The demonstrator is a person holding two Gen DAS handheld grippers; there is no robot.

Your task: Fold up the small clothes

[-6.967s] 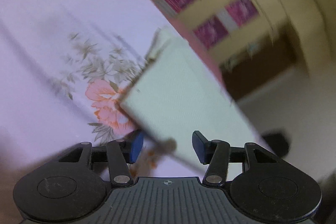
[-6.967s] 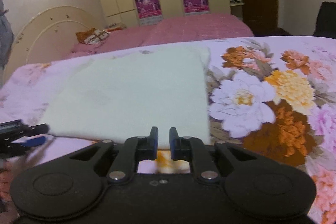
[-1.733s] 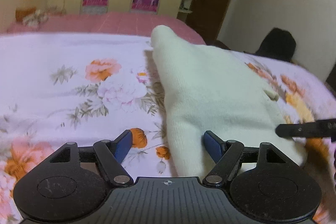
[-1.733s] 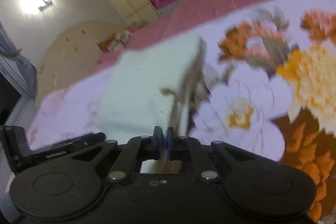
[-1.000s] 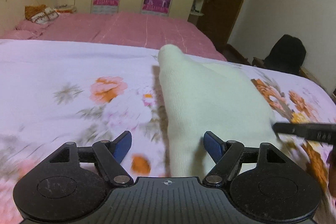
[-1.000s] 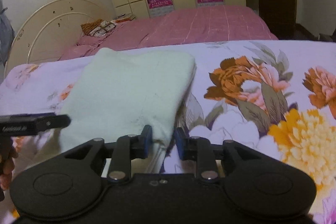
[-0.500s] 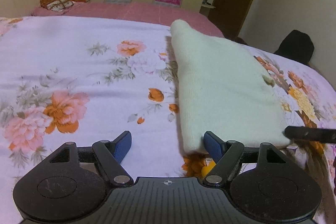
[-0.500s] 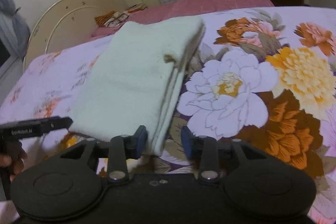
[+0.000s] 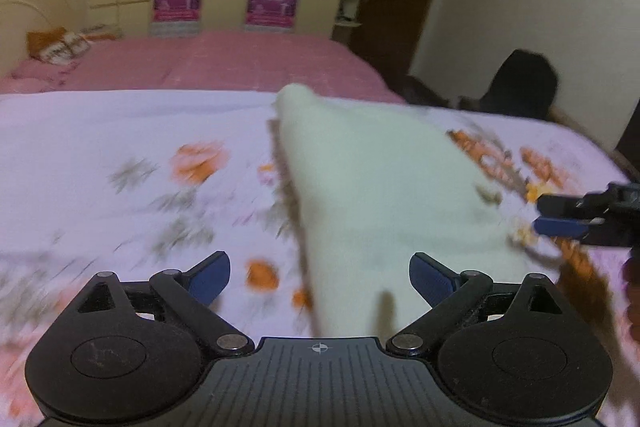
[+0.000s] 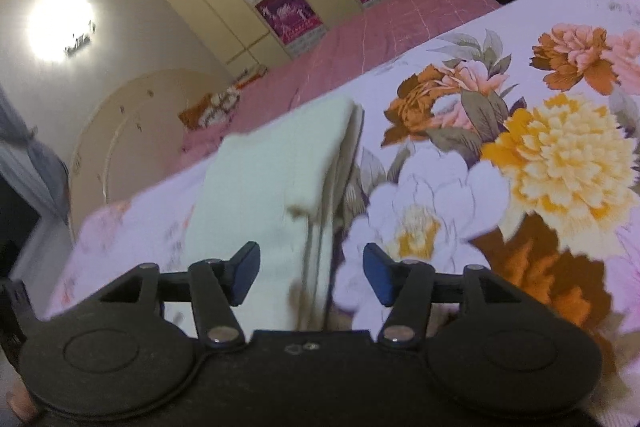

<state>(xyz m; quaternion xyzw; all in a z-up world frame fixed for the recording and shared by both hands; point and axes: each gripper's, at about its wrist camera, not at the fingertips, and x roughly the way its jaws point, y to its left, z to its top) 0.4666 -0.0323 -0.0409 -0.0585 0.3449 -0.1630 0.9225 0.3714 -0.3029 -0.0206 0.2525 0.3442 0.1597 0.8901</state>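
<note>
Cream cloth (image 9: 384, 187), floral lilac bedsheet (image 9: 100, 131)

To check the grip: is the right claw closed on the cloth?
No, the right claw is open, its fingers apart on either side of the cloth edge.

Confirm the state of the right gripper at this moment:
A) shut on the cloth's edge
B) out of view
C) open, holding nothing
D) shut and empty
C: the right gripper has its blue fingers spread wide, and the folded cream cloth lies on the floral bedspread between them, unclamped.
</note>
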